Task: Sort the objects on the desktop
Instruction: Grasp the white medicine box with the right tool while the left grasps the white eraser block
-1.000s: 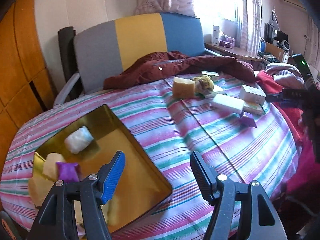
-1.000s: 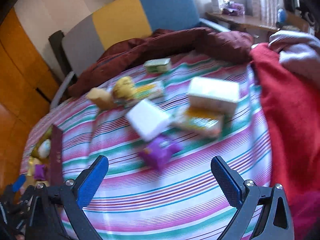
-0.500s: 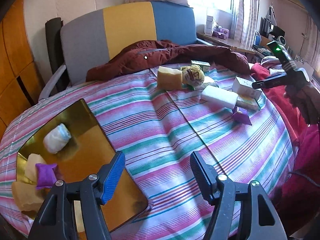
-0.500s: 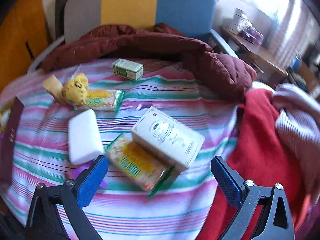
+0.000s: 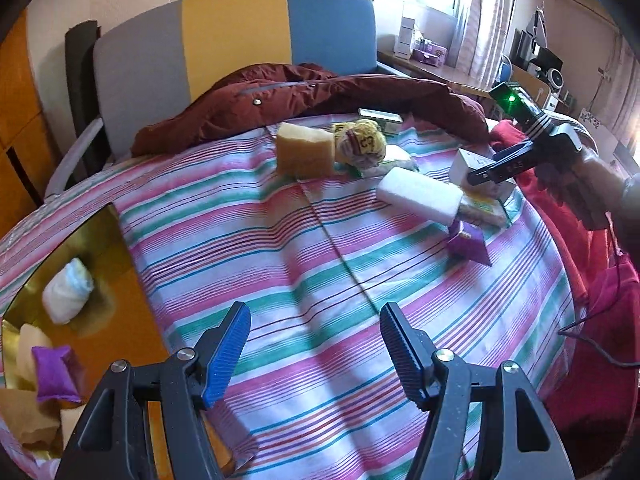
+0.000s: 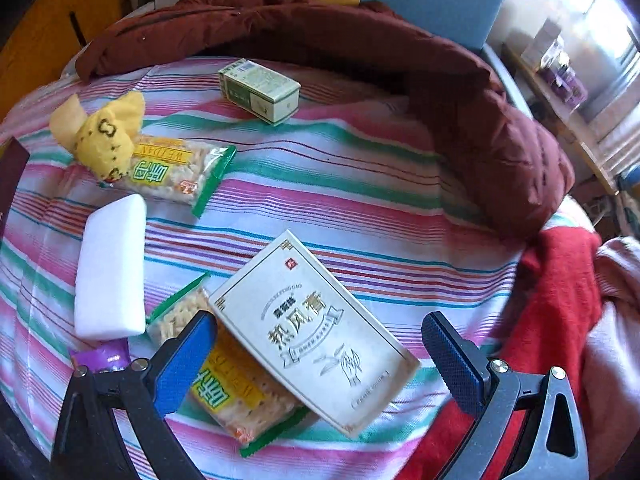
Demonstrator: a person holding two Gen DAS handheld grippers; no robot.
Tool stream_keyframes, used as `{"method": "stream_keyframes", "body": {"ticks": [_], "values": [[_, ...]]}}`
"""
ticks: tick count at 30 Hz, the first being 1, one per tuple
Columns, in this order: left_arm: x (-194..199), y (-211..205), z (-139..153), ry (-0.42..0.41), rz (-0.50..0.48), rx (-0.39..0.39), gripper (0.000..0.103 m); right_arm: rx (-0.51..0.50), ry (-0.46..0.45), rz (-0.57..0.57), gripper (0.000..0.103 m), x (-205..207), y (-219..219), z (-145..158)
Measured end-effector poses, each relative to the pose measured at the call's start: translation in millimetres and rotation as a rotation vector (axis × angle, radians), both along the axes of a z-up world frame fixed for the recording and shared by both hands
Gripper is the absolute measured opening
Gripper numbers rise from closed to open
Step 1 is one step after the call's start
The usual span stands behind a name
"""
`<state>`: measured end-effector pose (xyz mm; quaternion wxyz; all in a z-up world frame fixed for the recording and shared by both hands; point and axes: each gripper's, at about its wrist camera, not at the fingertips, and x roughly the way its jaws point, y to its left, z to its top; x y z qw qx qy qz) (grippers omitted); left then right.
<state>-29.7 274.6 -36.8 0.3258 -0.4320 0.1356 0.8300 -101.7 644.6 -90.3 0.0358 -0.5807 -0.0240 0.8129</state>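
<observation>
1. Up close, the right gripper (image 6: 320, 354) hangs with its blue fingers spread wide on either side of a cream medicine box (image 6: 316, 332) printed with Chinese characters. The box lies tilted across a cracker packet (image 6: 236, 396).
2. Nearby, the left gripper (image 5: 314, 344) is likewise spread apart and holds nothing above the striped cloth (image 5: 280, 248).
3. Counted on the cloth: two cracker packets, the second (image 6: 176, 172) lying under a yellow plush toy (image 6: 104, 140); one white block (image 6: 110, 268); one small green box (image 6: 260, 90); one tan sponge (image 5: 306, 152); one purple pouch (image 5: 466, 242).
4. At the left sits a gold tray (image 5: 120, 288). It contains a white rolled bundle (image 5: 68, 290), a purple beanbag (image 5: 54, 372) and pale sponge pieces (image 5: 26, 344).
5. A maroon jacket (image 6: 460, 92) edges the far side.
</observation>
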Motion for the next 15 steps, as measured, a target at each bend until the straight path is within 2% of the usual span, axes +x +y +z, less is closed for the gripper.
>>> {"method": "stream_keyframes", "body": {"ticks": [1, 3, 4, 5, 6, 10, 15], "values": [[-1, 3, 0, -0.007, -0.004, 0.005, 0.068, -0.011, 0.002, -0.005, 0.097, 1, 1, -2], [-4, 10, 0, -0.035, -0.014, 0.023, 0.068, -0.003, 0.018, -0.018, 0.077, 6, 1, -3], [-5, 14, 0, -0.052, -0.017, 0.034, 0.068, -0.008, 0.028, -0.032, 0.071, 9, 1, -3], [-7, 18, 0, -0.070, -0.020, 0.046, 0.068, -0.018, 0.041, -0.049, 0.059, 13, 3, -3], [-10, 23, 0, -0.102, -0.024, 0.068, 0.068, -0.024, 0.056, -0.071, 0.054, 17, 4, -3], [-20, 45, -2, -0.174, -0.027, 0.099, 0.067, -0.054, 0.116, -0.136, 0.051, 30, 8, -3], [-42, 78, -4, -0.308, 0.009, 0.161, 0.067, -0.095, 0.174, -0.194, 0.051, 39, 15, -1]]}}
